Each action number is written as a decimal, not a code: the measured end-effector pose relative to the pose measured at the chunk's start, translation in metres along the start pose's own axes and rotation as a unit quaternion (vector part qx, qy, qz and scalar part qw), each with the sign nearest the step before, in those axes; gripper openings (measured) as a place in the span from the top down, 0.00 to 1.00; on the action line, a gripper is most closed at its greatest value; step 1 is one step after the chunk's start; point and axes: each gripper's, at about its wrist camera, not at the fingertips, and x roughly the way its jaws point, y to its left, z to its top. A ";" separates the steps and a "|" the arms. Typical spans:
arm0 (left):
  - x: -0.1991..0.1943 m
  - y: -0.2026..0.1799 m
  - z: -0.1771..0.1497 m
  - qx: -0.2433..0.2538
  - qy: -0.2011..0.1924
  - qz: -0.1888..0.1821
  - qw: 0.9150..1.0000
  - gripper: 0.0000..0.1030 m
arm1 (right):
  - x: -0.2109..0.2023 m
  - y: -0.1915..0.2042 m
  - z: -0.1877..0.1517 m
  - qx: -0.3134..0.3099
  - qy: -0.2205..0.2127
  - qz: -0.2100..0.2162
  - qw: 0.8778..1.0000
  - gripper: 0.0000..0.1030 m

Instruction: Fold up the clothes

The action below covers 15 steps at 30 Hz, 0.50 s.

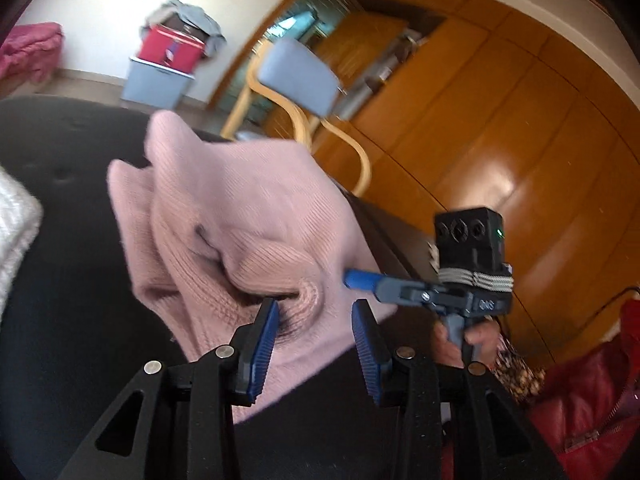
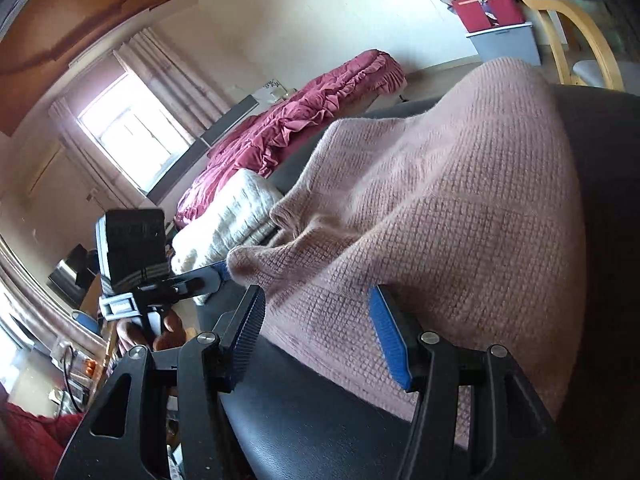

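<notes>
Black padded surface [image 2: 320, 432] carries the pink knit sweater [image 1: 248, 208] — soft, limp, light, bunched in folds. Both the left gripper [image 1: 314, 344] and right gripper [image 2: 316, 332] stand open around its edge, grasping nothing — best taken at the hem corners.

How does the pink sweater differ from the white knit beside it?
The pink sweater is spread and rumpled before the open left claw and right claw; the white knit lies bunched off to the side. Both are knitted, on the black surface.
</notes>
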 end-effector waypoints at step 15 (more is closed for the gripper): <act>0.011 0.002 0.003 0.011 0.055 0.051 0.997 0.90 | 0.000 0.008 -0.009 -0.087 0.062 -0.112 0.988 0.44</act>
